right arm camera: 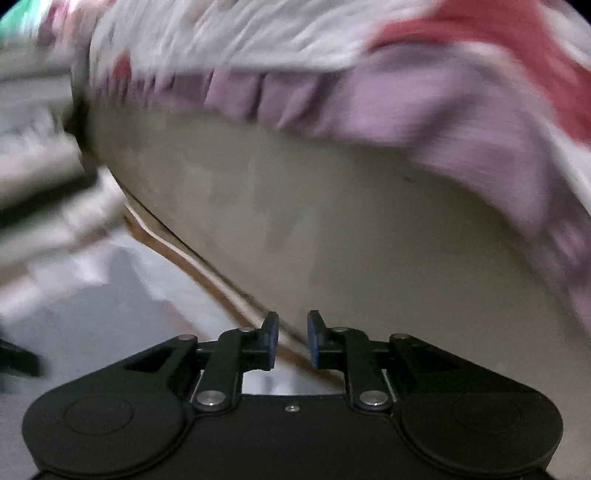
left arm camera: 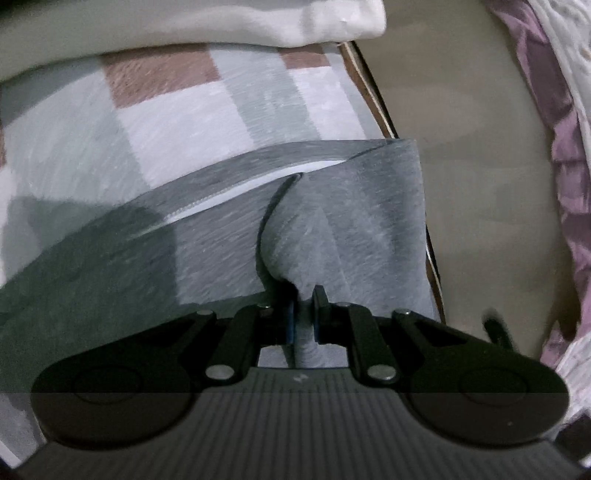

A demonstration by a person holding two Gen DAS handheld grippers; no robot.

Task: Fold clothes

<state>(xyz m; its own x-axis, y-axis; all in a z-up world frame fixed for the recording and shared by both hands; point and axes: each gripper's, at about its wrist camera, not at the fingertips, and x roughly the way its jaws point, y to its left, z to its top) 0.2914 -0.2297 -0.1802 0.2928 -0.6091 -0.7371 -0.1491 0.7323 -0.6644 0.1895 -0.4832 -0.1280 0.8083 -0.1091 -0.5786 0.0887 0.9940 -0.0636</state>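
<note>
A: Right, status on the fold?

B: Mid-fold, I'd say. Left tongs [left arm camera: 303,314] nearly closed, pinching a bunched edge of the grey garment [left arm camera: 332,221]. It lies partly doubled over on the checked blanket [left arm camera: 177,122], its far corner at the brown edge [left arm camera: 373,92] beside the floor [left arm camera: 461,147].

A: Right side?

B: Right tongs [right arm camera: 290,339] slightly apart, nothing between the pads. View is blurred; they point at the floor and a floral bedcover [right arm camera: 369,92].

A: What's left?

B: Judging by the loose crease, this fold needs finishing and flattening. White cloth [left arm camera: 221,22] behind looks folded already, can't confirm.

A: Any bins or baskets?

B: None visible, so nothing to report in them.
</note>
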